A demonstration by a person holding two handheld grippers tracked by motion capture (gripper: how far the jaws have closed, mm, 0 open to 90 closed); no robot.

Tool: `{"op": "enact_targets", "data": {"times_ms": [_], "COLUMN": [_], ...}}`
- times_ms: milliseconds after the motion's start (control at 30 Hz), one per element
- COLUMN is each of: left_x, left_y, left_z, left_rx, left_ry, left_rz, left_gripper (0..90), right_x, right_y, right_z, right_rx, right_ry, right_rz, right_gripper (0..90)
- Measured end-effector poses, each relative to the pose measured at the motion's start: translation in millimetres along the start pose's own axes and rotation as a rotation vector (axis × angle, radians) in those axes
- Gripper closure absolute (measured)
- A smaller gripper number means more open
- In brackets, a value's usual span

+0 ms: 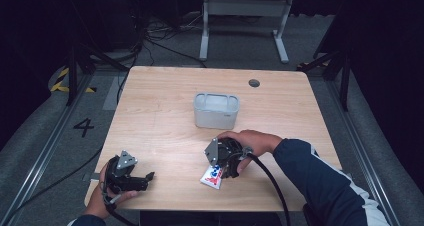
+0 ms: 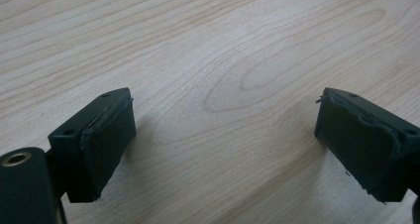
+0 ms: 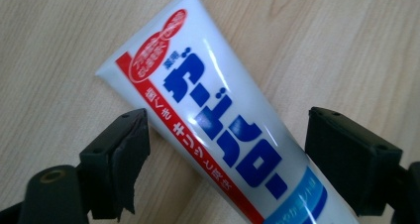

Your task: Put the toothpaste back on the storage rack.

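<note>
The right tool (image 3: pixel 225 159) points down at the surface (image 3: pixel 346 45) with its jaws apart, one on each side of a tube (image 3: pixel 213 120) that lies flat beneath it. The tube is white with a red stripe along one edge and bold blue lettering (the print is Japanese), and its flat crimped end lies beyond the jaw tips, farthest from the tool. Neither jaw presses the tube; whether the right one touches its edge is hard to tell. In the high view the right tool (image 1: pixel 218 168) sits near the front edge of the surface (image 1: pixel 165 121), gripped by the right hand (image 1: pixel 248 142), and the tube (image 1: pixel 212 177) pokes out from under it toward the person.

Beyond the right tool, toward the middle of the surface, stands a grey bin (image 1: pixel 216 110), well apart from the tube.

The left tool (image 2: pixel 225 149) also has its jaws wide apart, with bare wood grain of the surface (image 2: pixel 223 50) between them. In the high view the left tool (image 1: pixel 148 178) rests at the front left corner, held by the left hand (image 1: pixel 102 196), well apart from the right tool and the tube.
</note>
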State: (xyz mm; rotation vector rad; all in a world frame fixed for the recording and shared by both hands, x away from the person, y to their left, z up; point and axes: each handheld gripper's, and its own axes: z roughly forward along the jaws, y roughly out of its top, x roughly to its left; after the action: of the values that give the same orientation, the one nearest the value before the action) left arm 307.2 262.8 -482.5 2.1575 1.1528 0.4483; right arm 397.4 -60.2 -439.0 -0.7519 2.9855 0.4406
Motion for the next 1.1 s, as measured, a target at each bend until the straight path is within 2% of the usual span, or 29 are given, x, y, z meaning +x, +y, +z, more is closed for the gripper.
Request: {"op": "enact_targets", "data": {"times_ms": [67,233,400,533,633,733,900,967,1100], "left_x": [0.0,0.1,0.4,0.7,0.6,0.8,0.9,0.9,0.9], "left_y": [0.0,0.1,0.3,0.5,0.5,0.5,0.6,0.7,0.6], "left_z": [0.0,-0.1,0.2,0.3,0.3,0.3,0.5,0.3,0.5], "left_rx": [0.0,0.002,-0.001,0.001,0.0,0.001,0.0,0.002,0.0], "left_ry": [0.0,-0.001,-0.001,-0.003,-0.003,-0.003,-0.004,-0.006,-0.005], "left_rz": [0.0,0.0,0.002,0.006,0.005,0.006,0.007,0.007,0.007], "left_gripper": [9.3,9.2,9.2,9.2,9.2,9.2,9.2,9.2,9.2], "right_x": [0.0,-2.2,-3.4,-5.2,-7.7,-9.7,-9.5,-8.5,-8.2], "right_y": [0.3,1.3,2.0,4.2,3.4,0.9,-1.1,-2.8,-8.8], "right_z": [4.9,7.5,8.6,10.0,10.9,9.4,7.9,7.2,5.3], "right_rx": [0.029,0.012,-0.001,0.01,-0.004,-0.017,-0.028,-0.042,-0.09], "right_ry": [0.0,-0.004,0.013,0.028,0.049,0.049,0.044,0.036,0.029], "right_rz": [0.001,0.017,0.024,0.032,0.046,0.062,0.071,0.068,0.102], "right_gripper": [21.7,28.7,28.8,28.4,29.4,37.6,44.4,46.2,51.3]}}
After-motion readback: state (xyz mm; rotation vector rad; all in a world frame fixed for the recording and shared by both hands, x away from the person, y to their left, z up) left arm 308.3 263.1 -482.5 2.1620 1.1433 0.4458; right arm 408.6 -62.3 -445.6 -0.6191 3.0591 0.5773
